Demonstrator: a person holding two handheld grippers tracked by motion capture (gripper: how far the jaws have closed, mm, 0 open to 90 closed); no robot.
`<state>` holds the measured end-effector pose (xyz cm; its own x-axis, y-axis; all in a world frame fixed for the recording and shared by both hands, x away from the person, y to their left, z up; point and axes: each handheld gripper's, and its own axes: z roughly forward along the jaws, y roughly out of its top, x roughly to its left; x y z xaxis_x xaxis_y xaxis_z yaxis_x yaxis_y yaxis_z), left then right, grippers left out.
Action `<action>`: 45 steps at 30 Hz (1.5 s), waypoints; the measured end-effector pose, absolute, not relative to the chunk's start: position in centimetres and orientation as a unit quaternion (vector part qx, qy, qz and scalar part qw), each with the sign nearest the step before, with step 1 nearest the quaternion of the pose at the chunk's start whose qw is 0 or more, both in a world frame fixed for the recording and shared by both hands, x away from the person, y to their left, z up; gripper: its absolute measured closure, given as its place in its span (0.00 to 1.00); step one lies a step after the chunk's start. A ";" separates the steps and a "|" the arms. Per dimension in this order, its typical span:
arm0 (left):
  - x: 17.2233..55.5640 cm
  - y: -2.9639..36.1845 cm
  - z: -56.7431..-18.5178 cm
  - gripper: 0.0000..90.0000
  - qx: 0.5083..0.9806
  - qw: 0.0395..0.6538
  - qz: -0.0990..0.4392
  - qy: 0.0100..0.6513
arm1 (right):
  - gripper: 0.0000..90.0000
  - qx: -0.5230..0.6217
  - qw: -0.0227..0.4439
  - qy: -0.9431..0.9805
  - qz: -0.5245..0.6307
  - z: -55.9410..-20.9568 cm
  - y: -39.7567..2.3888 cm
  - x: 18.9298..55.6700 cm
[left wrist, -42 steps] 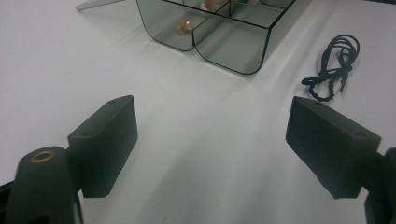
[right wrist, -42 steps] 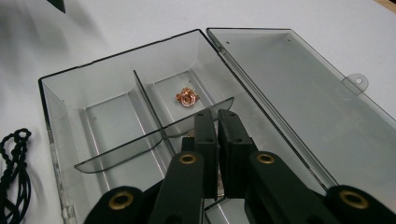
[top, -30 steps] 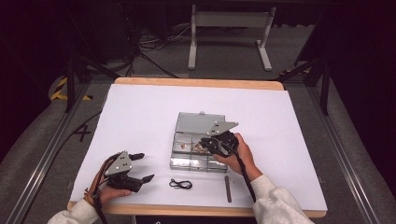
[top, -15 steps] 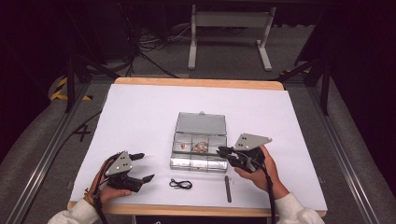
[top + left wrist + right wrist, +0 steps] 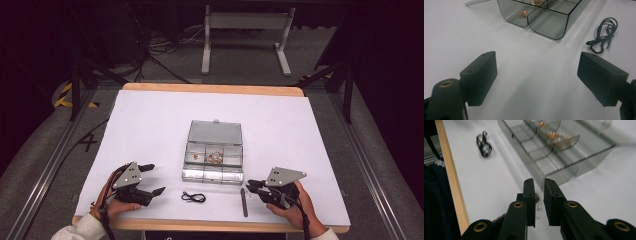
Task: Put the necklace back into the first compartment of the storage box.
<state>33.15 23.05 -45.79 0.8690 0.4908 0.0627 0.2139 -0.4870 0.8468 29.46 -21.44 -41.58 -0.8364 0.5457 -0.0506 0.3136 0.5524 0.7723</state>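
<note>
High view, box: the clear compartment box [image 5: 214, 159] lies open at the middle of the white surface [image 5: 150, 125], small gold pieces in its middle row.
High view, left gripper: the left gripper [image 5: 152, 178] rests near the front edge, left of the box, jaws spread wide and empty.
High view, right gripper: the right gripper [image 5: 251, 185] sits right of the box, beside a dark bar [image 5: 244, 201].
High view, cord: a black cord [image 5: 193, 197] lies in front of the box.
Left gripper view: released jaws frame bare surface; cord [image 5: 604, 35] and box [image 5: 541, 15] ahead.
Right gripper view: jaws nearly together with a thin gap, grasping nothing; they have just been easing apart; box [image 5: 559, 152] ahead, cord [image 5: 483, 143] near the wooden edge.
</note>
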 end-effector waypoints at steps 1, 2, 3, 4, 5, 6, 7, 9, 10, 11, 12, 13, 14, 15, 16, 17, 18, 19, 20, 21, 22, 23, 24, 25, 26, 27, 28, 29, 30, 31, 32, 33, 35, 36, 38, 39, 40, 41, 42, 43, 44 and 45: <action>33.2 23.0 -45.8 0.19 0.850 0.461 0.150 0.206 | 0.89 0.250 0.139 0.871 0.400 -42.0 -21.5 29.4; 33.2 23.0 -45.8 0.19 0.850 0.460 0.150 0.206 | 0.89 0.252 0.133 0.873 0.397 -42.4 -21.5 29.4; 33.2 23.0 -45.8 0.19 0.851 0.460 0.151 0.205 | 0.89 0.255 0.126 0.873 0.396 -42.8 -21.5 29.5; 33.2 23.0 -45.8 0.19 0.851 0.459 0.150 0.206 | 0.88 0.257 0.120 0.873 0.396 -43.2 -21.5 29.5; 33.2 23.0 -45.8 0.19 0.851 0.459 0.150 0.206 | 0.88 0.259 0.116 0.876 0.391 -43.5 -21.4 29.6; 33.2 23.0 -45.8 0.19 0.851 0.460 0.150 0.206 | 0.87 0.257 0.117 0.878 0.387 -43.7 -21.2 29.7; 33.2 23.0 -45.8 0.19 0.851 0.460 0.150 0.206 | 0.87 0.257 0.116 0.878 0.388 -43.7 -21.2 29.8; 33.2 23.0 -45.8 0.19 0.851 0.460 0.150 0.205 | 0.87 0.262 0.110 0.875 0.392 -43.8 -21.1 30.0; 33.2 23.0 -45.8 0.19 0.851 0.460 0.150 0.204 | 0.87 0.264 0.113 0.875 0.390 -43.8 -21.1 30.1; 33.2 23.0 -45.8 0.19 0.851 0.460 0.150 0.204 | 0.87 0.266 0.114 0.875 0.389 -43.9 -21.2 30.2; 33.2 23.0 -45.8 0.19 0.851 0.460 0.149 0.204 | 0.87 0.270 0.115 0.874 0.388 -44.0 -21.2 30.3; 33.2 23.0 -45.8 0.19 0.852 0.459 0.150 0.204 | 0.88 0.274 0.113 0.872 0.390 -44.1 -21.3 30.4; 33.2 23.0 -45.8 0.19 0.852 0.459 0.150 0.204 | 0.88 0.280 0.112 0.870 0.390 -44.3 -21.4 30.6; 33.1 23.0 -45.8 0.19 0.852 0.458 0.151 0.204 | 0.88 0.285 0.109 0.869 0.390 -44.4 -21.5 30.8; 33.1 23.0 -45.8 0.19 0.852 0.458 0.151 0.204 | 0.88 0.292 0.107 0.866 0.392 -44.6 -21.6 31.0; 33.1 23.0 -45.8 0.19 0.852 0.458 0.151 0.204 | 0.89 0.297 0.105 0.864 0.393 -44.7 -21.7 31.1; 33.2 23.0 -45.8 0.19 0.852 0.458 0.151 0.204 | 0.90 0.299 0.105 0.863 0.392 -44.8 -21.8 31.2; 33.2 23.0 -45.8 0.19 0.852 0.458 0.150 0.204 | 0.90 0.299 0.105 0.863 0.393 -44.8 -21.8 31.3; 33.2 23.0 -45.8 0.19 0.853 0.457 0.150 0.204 | 0.90 0.301 0.105 0.862 0.394 -44.8 -21.8 31.4; 33.2 23.0 -45.8 0.19 0.853 0.457 0.149 0.204 | 0.90 0.301 0.106 0.862 0.395 -44.8 -21.8 31.4; 33.2 23.0 -45.8 0.19 0.853 0.457 0.149 0.204 | 0.90 0.301 0.106 0.862 0.395 -44.8 -21.7 31.4; 33.2 23.0 -45.8 0.19 0.853 0.457 0.149 0.204 | 0.90 0.300 0.105 0.861 0.396 -44.7 -21.7 31.3; 33.2 23.0 -45.8 0.19 0.853 0.458 0.149 0.204 | 0.90 0.298 0.106 0.862 0.396 -44.7 -21.6 31.3; 33.2 23.0 -45.8 0.19 0.852 0.458 0.149 0.204 | 0.90 0.296 0.109 0.862 0.396 -44.7 -21.5 31.2; 33.2 23.0 -45.8 0.19 0.852 0.458 0.149 0.204 | 0.90 0.295 0.111 0.862 0.397 -44.6 -21.5 31.2; 33.2 23.0 -45.8 0.19 0.853 0.458 0.149 0.204 | 0.90 0.295 0.107 0.860 0.403 -44.4 -21.6 31.1; 33.2 23.0 -45.8 0.19 0.853 0.457 0.150 0.204 | 0.90 0.295 0.107 0.860 0.403 -44.4 -21.6 31.1; 33.2 23.0 -45.8 0.19 0.853 0.457 0.149 0.203 | 0.90 0.295 0.105 0.860 0.404 -44.5 -21.6 31.2; 33.2 23.0 -45.8 0.19 0.853 0.457 0.149 0.203 | 0.90 0.294 0.106 0.861 0.402 -44.5 -21.5 31.2; 33.2 23.0 -45.8 0.19 0.853 0.457 0.150 0.203 | 0.90 0.295 0.104 0.861 0.401 -44.6 -21.5 31.2; 33.2 23.0 -45.8 0.19 0.853 0.456 0.149 0.203 | 0.90 0.296 0.104 0.861 0.399 -44.7 -21.4 31.3; 33.2 23.0 -45.8 0.19 0.853 0.457 0.149 0.203 | 0.90 0.297 0.104 0.862 0.398 -44.8 -21.4 31.4; 33.2 22.9 -45.8 0.19 0.853 0.458 0.147 0.205 | 0.90 0.298 0.104 0.861 0.398 -44.9 -21.2 31.5; 33.2 22.9 -45.8 0.19 0.853 0.458 0.147 0.205 | 0.90 0.298 0.104 0.861 0.398 -44.9 -21.2 31.5; 33.2 22.9 -45.8 0.19 0.853 0.457 0.149 0.204 | 0.92 0.296 0.107 0.862 0.397 -44.9 -21.1 31.6; 33.2 22.9 -45.8 0.19 0.853 0.457 0.149 0.204 | 0.93 0.296 0.109 0.862 0.396 -44.9 -21.1 31.6; 33.2 22.9 -45.8 0.19 0.853 0.456 0.149 0.203 | 0.94 0.296 0.110 0.863 0.395 -44.9 -21.1 31.6; 33.2 22.9 -45.8 0.19 0.853 0.456 0.150 0.204 | 0.95 0.295 0.112 0.863 0.394 -44.9 -21.1 31.6; 33.1 22.9 -45.8 0.19 0.853 0.457 0.148 0.205 | 0.96 0.296 0.112 0.863 0.394 -44.9 -21.1 31.6; 33.1 22.9 -45.8 0.19 0.853 0.457 0.149 0.205 | 0.96 0.295 0.113 0.863 0.395 -44.9 -21.1 31.6; 33.2 22.9 -45.8 0.19 0.853 0.456 0.151 0.205 | 0.96 0.292 0.116 0.864 0.394 -44.9 -21.1 31.5; 33.1 22.9 -45.8 0.19 0.853 0.456 0.150 0.205 | 0.96 0.288 0.123 0.864 0.393 -44.9 -21.1 31.4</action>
